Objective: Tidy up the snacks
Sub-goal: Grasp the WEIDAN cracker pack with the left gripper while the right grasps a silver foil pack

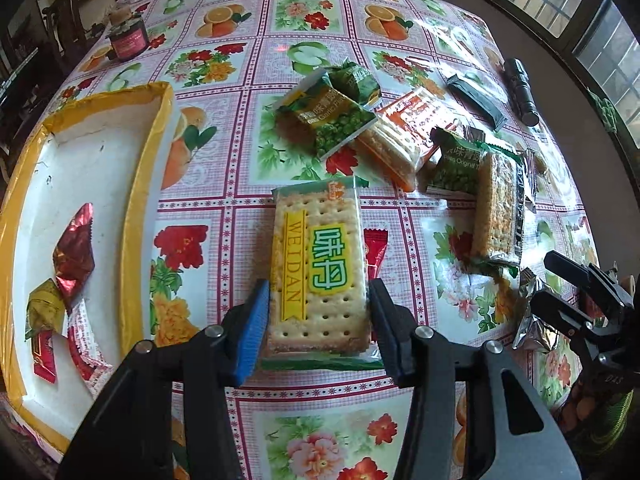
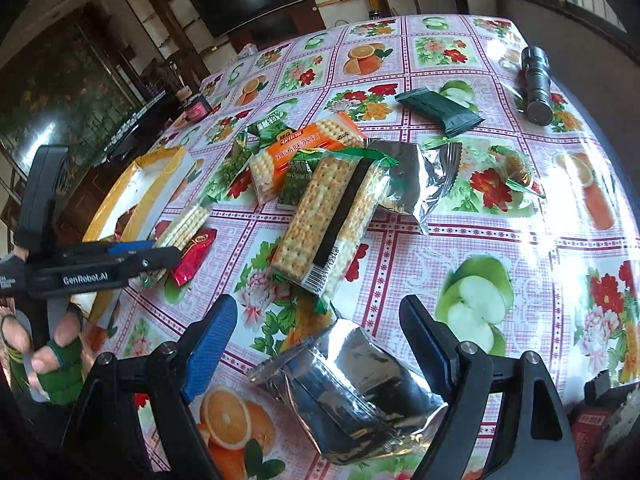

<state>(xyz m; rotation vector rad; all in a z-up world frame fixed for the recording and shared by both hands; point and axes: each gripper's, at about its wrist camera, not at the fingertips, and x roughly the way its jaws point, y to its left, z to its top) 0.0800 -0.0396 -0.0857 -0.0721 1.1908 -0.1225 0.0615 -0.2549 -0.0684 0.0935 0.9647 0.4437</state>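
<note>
We're barely into this one, honestly. The white box (image 1: 100, 168) with the yellow rim only has a handful of small wrapped candies (image 1: 74, 256) down in its near corner, and nearly all the snacks are still spread over the surface (image 1: 280, 20). Our left tongs (image 1: 318, 320) look clamped on the near end of the cracker pack (image 1: 320, 264), one pad tight against each side, so that looks like the next thing headed for the box just to the left of it. Our right tongs (image 2: 320, 344) hang open over a silver foil bag (image 2: 352, 392), not touching it as far as we can tell. Still loose: two green pea bags (image 1: 332, 116), the orange cracker pack (image 1: 400, 136), another cracker pack (image 2: 332, 220) lying face down, a dark green bar (image 2: 440, 110), and a red candy (image 2: 196, 256) right beside the held pack. A flashlight (image 2: 536, 84) and a small jar (image 1: 126, 36) sit off at the edges, not in the way.
</note>
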